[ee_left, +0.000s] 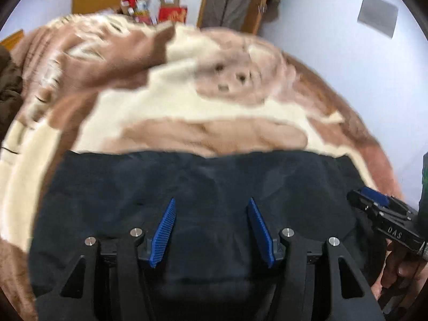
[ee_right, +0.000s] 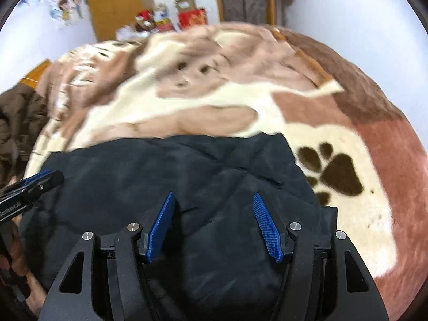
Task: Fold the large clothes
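Note:
A large black padded garment (ee_left: 187,182) lies folded flat on the near part of a bed, its far edge straight across the blanket. My left gripper (ee_left: 211,200) hovers over the garment's middle with its blue pads (ee_left: 164,230) apart and nothing between them. My right gripper (ee_right: 213,194) stands open the same way over the garment (ee_right: 174,165), near its right side. Each gripper shows in the other's view: the right one (ee_left: 374,203) at the garment's right edge, the left one (ee_right: 40,179) at its left edge. Both views are a little blurred.
A fleece blanket (ee_right: 334,139) in brown and cream with a dark paw print covers the bed. A brown jacket (ee_right: 18,123) lies bunched at the bed's left side. Cardboard boxes (ee_left: 171,8) and a wooden door stand by the far wall.

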Tool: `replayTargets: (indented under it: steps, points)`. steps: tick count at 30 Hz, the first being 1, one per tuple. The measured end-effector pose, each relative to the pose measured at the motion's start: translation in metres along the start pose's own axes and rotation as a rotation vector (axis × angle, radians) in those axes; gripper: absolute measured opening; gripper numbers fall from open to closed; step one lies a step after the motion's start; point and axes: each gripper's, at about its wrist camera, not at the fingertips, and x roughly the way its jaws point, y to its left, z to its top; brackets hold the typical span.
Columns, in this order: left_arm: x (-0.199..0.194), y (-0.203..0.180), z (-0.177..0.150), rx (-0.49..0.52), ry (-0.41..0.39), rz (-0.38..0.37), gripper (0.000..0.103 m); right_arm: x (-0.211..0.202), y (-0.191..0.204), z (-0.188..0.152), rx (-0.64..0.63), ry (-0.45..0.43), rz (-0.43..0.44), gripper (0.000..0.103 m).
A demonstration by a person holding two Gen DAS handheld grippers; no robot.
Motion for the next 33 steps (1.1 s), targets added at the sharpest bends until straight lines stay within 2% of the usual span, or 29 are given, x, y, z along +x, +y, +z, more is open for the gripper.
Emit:
replayTargets:
  steps: [2,7,12,14,16,19,21,23,25,28,33]
  points:
    - [0.022,-0.002,-0.007,0.020,0.013,0.030,0.059,0.020,-0.010,-0.008,-0.014,0.020,-0.011,0.061]
    - [0.037,-0.004,-0.013,0.028,-0.002,0.052,0.059,0.032,-0.011,-0.012,-0.027,0.009,-0.039,0.061]
    - [0.019,0.004,-0.002,0.039,0.022,0.023,0.058,0.014,-0.012,-0.002,-0.025,0.019,-0.037,0.061]
    - [-0.002,0.018,0.002,0.054,-0.033,0.032,0.058,0.000,-0.016,0.003,-0.022,-0.028,-0.021,0.061]
    - [-0.020,0.046,0.008,0.040,-0.076,0.080,0.058,-0.007,-0.023,0.008,-0.015,-0.061,-0.026,0.061]
    - [-0.022,0.094,0.011,-0.017,-0.071,0.178,0.058,0.010,-0.038,0.013,0.005,-0.030,-0.081,0.061]
    - [-0.013,0.121,0.006,-0.062,-0.043,0.214,0.059,0.027,-0.047,0.009,0.032,0.002,-0.073,0.061]
    - [-0.002,0.137,-0.005,-0.088,-0.022,0.197,0.061,0.036,-0.058,0.000,0.083,-0.003,-0.035,0.063]
    - [0.005,0.143,-0.015,-0.111,-0.039,0.168,0.063,0.037,-0.055,-0.002,0.074,-0.016,-0.041,0.064]
    - [0.016,0.141,-0.021,-0.122,-0.062,0.168,0.064,0.046,-0.055,-0.004,0.066,-0.011,-0.046,0.065]
    - [0.022,0.138,-0.019,-0.123,-0.051,0.171,0.064,0.049,-0.055,-0.002,0.069,0.008,-0.056,0.066]
